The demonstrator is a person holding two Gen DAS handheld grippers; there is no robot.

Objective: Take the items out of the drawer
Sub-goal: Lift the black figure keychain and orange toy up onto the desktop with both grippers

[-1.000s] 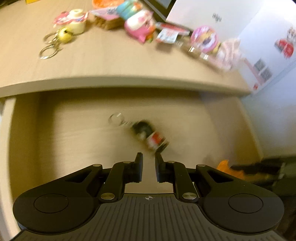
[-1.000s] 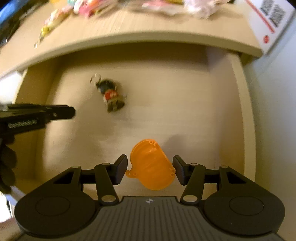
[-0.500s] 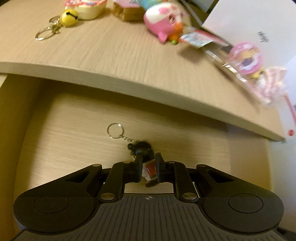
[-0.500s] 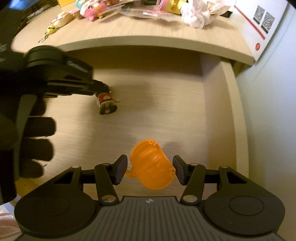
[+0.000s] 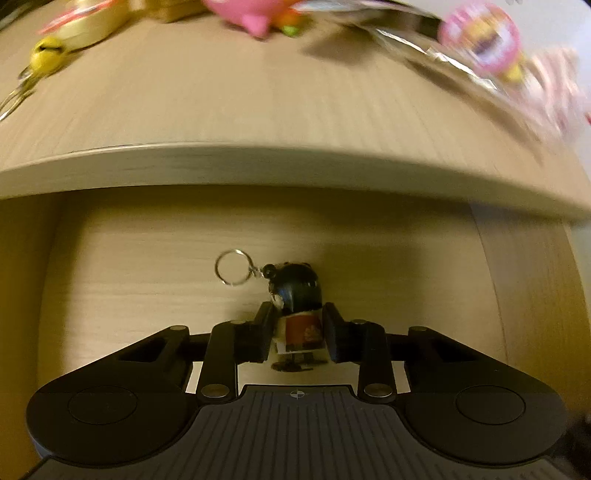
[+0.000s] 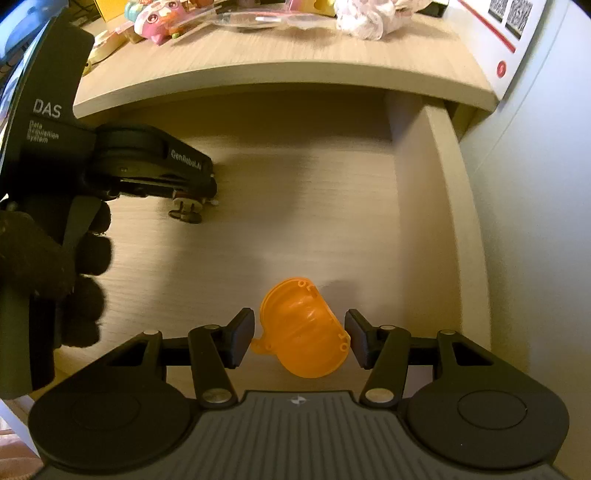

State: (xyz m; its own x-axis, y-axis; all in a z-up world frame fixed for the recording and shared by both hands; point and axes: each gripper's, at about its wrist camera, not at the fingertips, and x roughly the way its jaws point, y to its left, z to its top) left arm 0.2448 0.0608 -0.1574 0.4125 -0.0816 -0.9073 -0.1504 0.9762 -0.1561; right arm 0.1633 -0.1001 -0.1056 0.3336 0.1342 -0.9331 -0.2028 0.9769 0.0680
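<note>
A small keychain figure [image 5: 295,286] with a black head, a red body and a metal ring [image 5: 231,267] is in the open wooden drawer [image 5: 129,288]. My left gripper [image 5: 299,332] is shut on the figure's red body, one pad on each side. From the right wrist view the left gripper [image 6: 205,184] comes in from the left, and only the figure's feet [image 6: 186,213] show beneath it. My right gripper [image 6: 300,334] is shut on an orange ribbed plastic shell [image 6: 295,317] low over the drawer floor [image 6: 314,203].
The desk top [image 6: 295,55] overhangs the back of the drawer and carries several toys, among them a pink plush [image 5: 251,14] and a yellow bell keyring [image 5: 46,55]. A gloved hand [image 6: 55,258] holds the left gripper. The drawer's right wall [image 6: 447,192] and a white box [image 6: 517,26] stand on the right.
My left gripper came down over the keychain figure, its narrow fingers spread, and they now clasp the body. The right gripper has held the orange shell throughout.
</note>
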